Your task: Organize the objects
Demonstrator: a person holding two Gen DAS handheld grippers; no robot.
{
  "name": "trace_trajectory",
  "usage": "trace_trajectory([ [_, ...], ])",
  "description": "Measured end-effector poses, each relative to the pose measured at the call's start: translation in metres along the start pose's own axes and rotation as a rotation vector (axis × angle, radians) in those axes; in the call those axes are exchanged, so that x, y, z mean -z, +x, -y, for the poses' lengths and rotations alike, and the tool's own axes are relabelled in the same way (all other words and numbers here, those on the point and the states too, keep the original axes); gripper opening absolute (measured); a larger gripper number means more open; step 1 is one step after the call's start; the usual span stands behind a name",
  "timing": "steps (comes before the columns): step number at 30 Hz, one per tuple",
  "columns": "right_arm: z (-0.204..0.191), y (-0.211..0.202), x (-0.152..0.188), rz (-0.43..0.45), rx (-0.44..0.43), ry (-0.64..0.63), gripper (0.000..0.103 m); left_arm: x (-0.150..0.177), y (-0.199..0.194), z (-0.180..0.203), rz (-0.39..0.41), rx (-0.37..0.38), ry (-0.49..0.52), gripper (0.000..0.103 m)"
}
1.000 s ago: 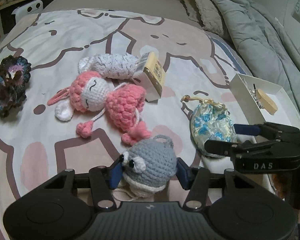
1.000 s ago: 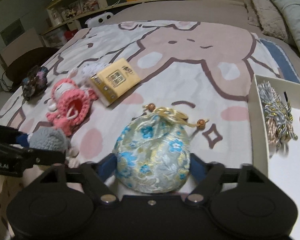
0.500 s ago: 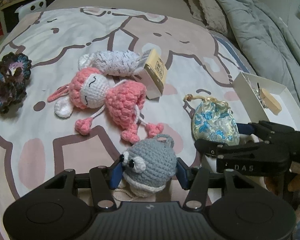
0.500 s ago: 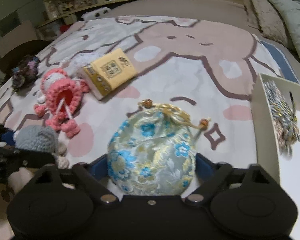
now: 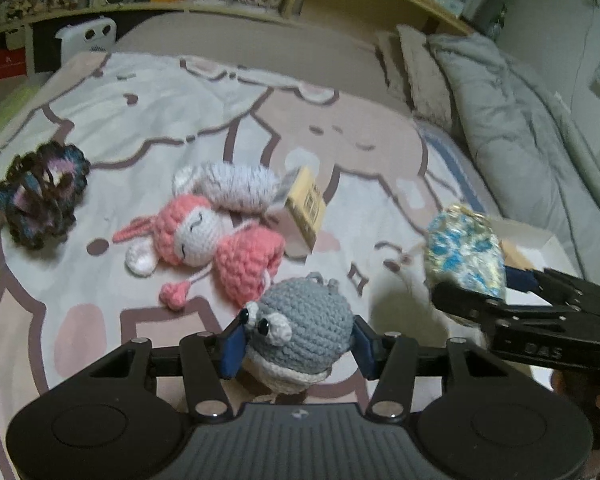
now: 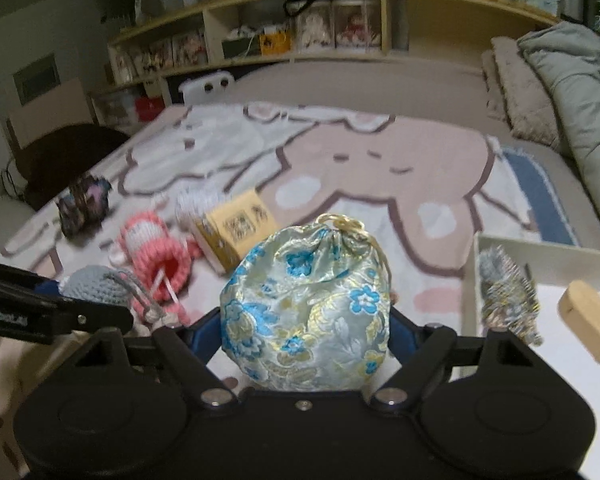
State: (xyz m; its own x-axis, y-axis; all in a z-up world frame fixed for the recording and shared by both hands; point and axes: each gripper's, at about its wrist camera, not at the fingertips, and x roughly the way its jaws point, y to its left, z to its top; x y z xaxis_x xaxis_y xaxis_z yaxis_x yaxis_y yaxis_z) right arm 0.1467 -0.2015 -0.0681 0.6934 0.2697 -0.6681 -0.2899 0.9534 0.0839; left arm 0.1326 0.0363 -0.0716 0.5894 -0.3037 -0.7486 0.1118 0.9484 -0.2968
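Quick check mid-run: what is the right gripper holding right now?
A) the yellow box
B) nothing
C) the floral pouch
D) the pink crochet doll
C: in the right wrist view the right gripper has its jaws closed against both sides of the floral pouch, and the pouch looks lifted off the blanket.

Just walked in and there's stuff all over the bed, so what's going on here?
Someone is tidying up with a handheld gripper in each hand. The left gripper is shut on a grey crochet toy, the right gripper on a floral drawstring pouch, beside a white box holding a tassel and a wooden piece. A pink crochet doll, a yellow box and a dark crochet flower lie on the blanket.
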Motion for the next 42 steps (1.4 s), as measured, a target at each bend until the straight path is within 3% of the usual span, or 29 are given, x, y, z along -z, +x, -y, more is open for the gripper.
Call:
trace_trajectory([
  [10, 0.022, -0.056, -0.017, 0.065, 0.026, 0.019, 0.083, -0.012, -0.038, 0.024, 0.106, 0.027, 0.001, 0.054],
  [23, 0.070, -0.106, -0.014, 0.106, 0.065, 0.075, 0.083, -0.024, -0.052, 0.079, 0.148, 0.063, 0.048, 0.054],
  [31, 0.105, -0.138, -0.011, 0.138, 0.106, 0.084, 0.083, -0.034, -0.041, 0.127, 0.159, 0.108, 0.096, 0.054],
  [42, 0.177, -0.162, 0.000, 0.144, 0.203, 0.128, 0.083, -0.043, 0.006, 0.206, 0.129, 0.198, 0.154, 0.054],
])
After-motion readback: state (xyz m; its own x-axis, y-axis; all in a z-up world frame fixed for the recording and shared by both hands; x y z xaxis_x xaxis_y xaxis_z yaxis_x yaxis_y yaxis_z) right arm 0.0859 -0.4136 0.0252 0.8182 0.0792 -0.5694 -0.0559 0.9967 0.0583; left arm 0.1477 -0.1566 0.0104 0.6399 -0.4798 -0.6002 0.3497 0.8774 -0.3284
